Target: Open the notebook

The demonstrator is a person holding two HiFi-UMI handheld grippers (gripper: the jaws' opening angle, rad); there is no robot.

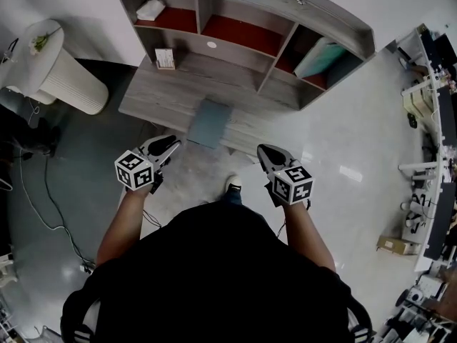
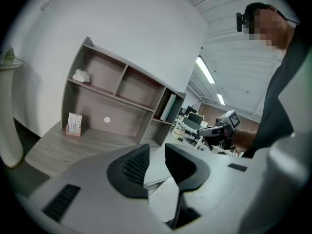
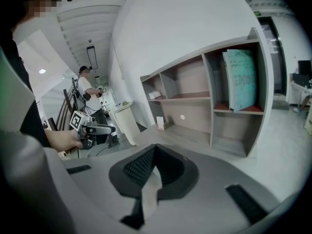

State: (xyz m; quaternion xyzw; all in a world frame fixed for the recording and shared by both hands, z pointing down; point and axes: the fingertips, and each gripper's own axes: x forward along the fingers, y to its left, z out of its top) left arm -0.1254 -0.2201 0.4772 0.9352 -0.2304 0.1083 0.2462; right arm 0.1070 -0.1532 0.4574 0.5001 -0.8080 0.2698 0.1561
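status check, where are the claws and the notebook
Left claw open, empty. Right claw shut, empty. Both short of the flat grey-blue notebook, closed at the grey wooden desk front edge. Path clear.

Grey-blue notebook (image 1: 210, 123), closed, flat, at desk (image 1: 153, 95) edge

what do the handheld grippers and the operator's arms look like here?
The left gripper and right gripper have pale grey bodies and black ribbed jaw pads. Each carries a white cube with black square markers: left cube, right cube. The person wears a black short-sleeved top, and the forearms are bare.
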